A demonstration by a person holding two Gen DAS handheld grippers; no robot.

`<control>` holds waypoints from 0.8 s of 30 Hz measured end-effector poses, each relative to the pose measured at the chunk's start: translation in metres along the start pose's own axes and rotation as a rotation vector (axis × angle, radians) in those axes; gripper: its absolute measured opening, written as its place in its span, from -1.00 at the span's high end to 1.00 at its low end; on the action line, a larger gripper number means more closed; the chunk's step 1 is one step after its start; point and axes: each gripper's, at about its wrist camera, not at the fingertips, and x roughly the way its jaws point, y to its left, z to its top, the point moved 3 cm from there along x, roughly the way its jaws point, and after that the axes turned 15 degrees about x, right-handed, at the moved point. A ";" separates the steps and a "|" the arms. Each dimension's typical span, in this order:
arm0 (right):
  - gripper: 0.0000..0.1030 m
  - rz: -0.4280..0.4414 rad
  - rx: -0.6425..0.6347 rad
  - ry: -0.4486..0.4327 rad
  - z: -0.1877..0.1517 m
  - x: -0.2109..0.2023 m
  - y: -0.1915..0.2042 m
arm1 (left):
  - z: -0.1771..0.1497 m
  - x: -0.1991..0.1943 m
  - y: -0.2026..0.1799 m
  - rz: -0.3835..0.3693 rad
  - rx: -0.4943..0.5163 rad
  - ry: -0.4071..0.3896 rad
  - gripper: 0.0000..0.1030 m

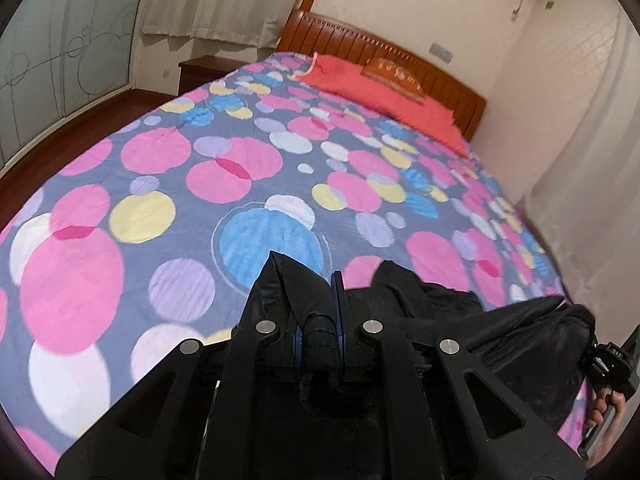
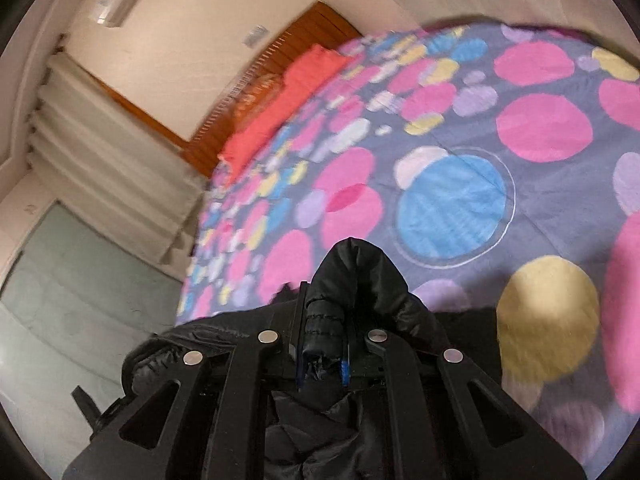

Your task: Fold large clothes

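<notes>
Left gripper (image 1: 316, 280) is clamping a fold of the black padded jacket (image 1: 420, 292); jaws nearly together, with a pinched ridge of dark cloth standing up between the blue-edged fingers (image 1: 338, 304) and a peak of it poking past the tips. The rest of the jacket is trailing off to the right of this gripper, lying bunched along the near edge of the bedspread (image 1: 200, 200), a grey sheet printed with pink, blue, yellow and lilac circles.

At the far right of the left wrist view, the person's hand (image 1: 606, 408) is gripping the handle of the other tool, with jacket cloth running toward it.

Right gripper (image 2: 326, 308) is likewise pinching the jacket (image 2: 360, 272): jaws narrow, a quilted, stitched roll of black fabric squeezed between them and humping up beyond the tips. More quilted cloth is hanging below the gripper and spreading to its left; the view there is smeared, so how far it reaches is hard to say.

Both grippers are pointing down across the bed. At the far end, a red pillow (image 1: 384, 88) is lying against the wooden headboard (image 1: 400, 50). Pale curtains (image 1: 208, 4) are hanging on the left, beyond the bed. The jacket is sitting wholly at the near end, well apart from the pillow.
</notes>
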 end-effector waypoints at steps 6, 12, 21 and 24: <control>0.77 -0.102 0.037 0.064 0.007 0.069 -0.030 | -0.006 0.069 0.005 0.043 0.011 0.081 0.79; 0.69 -0.130 0.070 0.099 0.001 0.097 -0.051 | -0.020 0.108 0.005 0.071 0.043 0.156 0.69; 0.09 -0.056 0.069 0.110 0.015 0.062 -0.035 | -0.001 0.067 0.039 -0.122 -0.143 0.042 -0.43; -0.22 -0.055 0.042 0.026 0.017 0.041 -0.022 | 0.006 0.045 0.051 -0.067 -0.174 -0.008 -0.45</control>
